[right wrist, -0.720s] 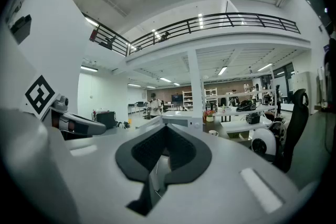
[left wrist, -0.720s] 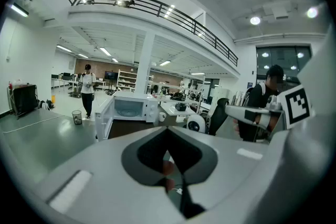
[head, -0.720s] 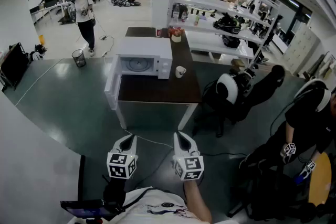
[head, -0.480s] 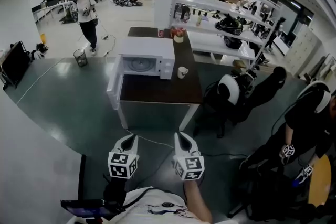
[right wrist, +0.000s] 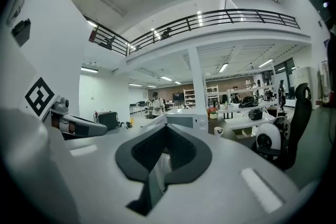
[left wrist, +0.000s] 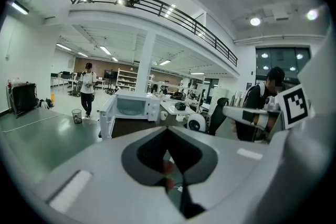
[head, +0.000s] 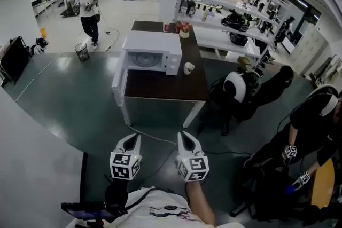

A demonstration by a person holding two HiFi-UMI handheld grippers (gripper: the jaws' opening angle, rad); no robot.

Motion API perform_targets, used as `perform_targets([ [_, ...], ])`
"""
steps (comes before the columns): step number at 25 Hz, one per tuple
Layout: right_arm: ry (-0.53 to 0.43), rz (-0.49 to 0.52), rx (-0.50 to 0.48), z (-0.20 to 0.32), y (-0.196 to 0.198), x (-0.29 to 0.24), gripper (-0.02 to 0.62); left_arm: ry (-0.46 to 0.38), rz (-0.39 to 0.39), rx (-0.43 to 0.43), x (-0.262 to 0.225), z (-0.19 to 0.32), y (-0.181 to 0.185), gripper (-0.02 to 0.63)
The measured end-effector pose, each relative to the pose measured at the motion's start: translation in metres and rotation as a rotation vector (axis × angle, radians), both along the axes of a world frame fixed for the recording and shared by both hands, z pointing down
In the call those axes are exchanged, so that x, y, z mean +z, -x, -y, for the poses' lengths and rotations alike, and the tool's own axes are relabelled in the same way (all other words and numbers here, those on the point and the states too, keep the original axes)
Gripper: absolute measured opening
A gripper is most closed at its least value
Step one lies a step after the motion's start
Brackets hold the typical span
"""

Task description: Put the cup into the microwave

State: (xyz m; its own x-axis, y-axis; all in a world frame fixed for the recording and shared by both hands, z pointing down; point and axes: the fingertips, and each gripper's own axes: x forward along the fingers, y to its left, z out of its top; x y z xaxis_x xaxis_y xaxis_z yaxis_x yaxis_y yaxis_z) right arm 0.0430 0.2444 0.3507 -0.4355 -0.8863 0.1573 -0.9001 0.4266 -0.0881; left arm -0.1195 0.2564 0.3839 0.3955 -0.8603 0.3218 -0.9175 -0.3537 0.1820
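Grey-green flooring fills a wide open workshop, and at its middle stands a dark brown rectangular table (head: 165,91) carrying a white boxy microwave (head: 151,55). Its door (head: 118,80) hangs wide open on the microwave's left side, showing the round turntable inside. The small white ceramic cup (head: 188,68) stands upright on the tabletop just to the right of the microwave, near it but not touching.

I hold both tools well short of the microwave, out over the floor on the near side of the table. The left gripper (head: 133,140) and the right gripper (head: 184,139) sit side by side and level with each other, both pointing toward the microwave. Each has its jaws pressed together with nothing between them.

From the left gripper view, the cup (left wrist: 163,114) shows small and far beyond the closed tips, right of the microwave (left wrist: 134,106). From the right gripper view it (right wrist: 219,130) again sits right of the microwave (right wrist: 184,122), far ahead and off to the right of the jaw line.
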Motion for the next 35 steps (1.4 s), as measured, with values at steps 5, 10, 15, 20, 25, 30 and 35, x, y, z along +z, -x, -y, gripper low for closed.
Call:
perform_targets([
  [5, 0.023, -0.012, 0.011, -0.005, 0.010, 0.006, 0.001, 0.029, -0.012, 0.010, 0.010, -0.007, 0.009, 0.000],
  [10, 0.066, -0.026, 0.038, -0.020, 0.017, 0.013, 0.002, 0.075, -0.033, 0.042, 0.019, -0.020, 0.017, 0.000],
  [15, 0.117, -0.050, 0.054, -0.025, 0.017, 0.029, 0.002, 0.125, -0.050, 0.058, 0.036, -0.023, 0.017, 0.000],
  [20, 0.132, -0.046, 0.048, -0.001, 0.013, 0.035, 0.002, 0.136, -0.049, 0.055, 0.042, 0.001, 0.010, 0.000],
  [25, 0.118, -0.016, 0.022, 0.045, 0.005, 0.037, 0.002, 0.111, -0.020, 0.024, 0.036, 0.042, 0.002, 0.000],
  [30, 0.072, -0.002, -0.028, 0.097, -0.002, 0.021, 0.001, 0.069, 0.001, -0.016, 0.018, 0.099, -0.009, 0.000],
  [35, 0.068, 0.018, -0.037, 0.132, -0.022, 0.014, 0.000, 0.061, 0.022, -0.014, 0.009, 0.138, -0.033, 0.000],
])
